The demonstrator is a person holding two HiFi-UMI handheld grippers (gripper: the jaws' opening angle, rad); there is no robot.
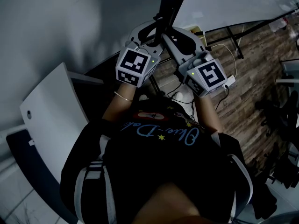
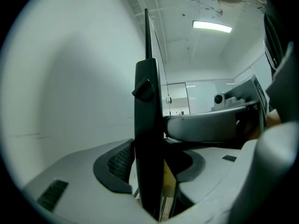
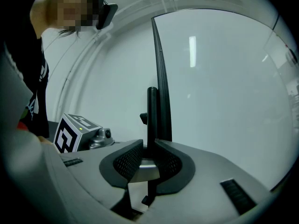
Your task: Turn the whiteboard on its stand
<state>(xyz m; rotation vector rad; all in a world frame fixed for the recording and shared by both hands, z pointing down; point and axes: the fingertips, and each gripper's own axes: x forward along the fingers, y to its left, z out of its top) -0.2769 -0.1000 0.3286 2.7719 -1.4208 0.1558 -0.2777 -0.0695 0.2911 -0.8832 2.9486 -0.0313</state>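
Note:
The whiteboard (image 1: 233, 3) stands at the upper right, its white face filling the right gripper view (image 3: 224, 87). A black upright bar (image 1: 163, 13) with a small knob (image 2: 144, 88) runs along its near edge. My left gripper (image 1: 150, 34) is open around this bar (image 2: 147, 139). The bar lies against the left pad (image 2: 119, 160), and a gap shows on the right side. My right gripper (image 1: 174, 35) is shut on the same bar (image 3: 152, 111), with both pads (image 3: 128, 160) close against it. In the left gripper view the board is only a thin edge (image 2: 148, 36).
The stand's dark legs (image 1: 233, 41) and a white cable (image 1: 224, 50) lie on the wooden floor (image 1: 261, 78). A white panel (image 1: 51, 106) leans at the left. Dark chairs (image 1: 285, 125) crowd the right edge. A grey wall (image 1: 56, 27) is at the upper left.

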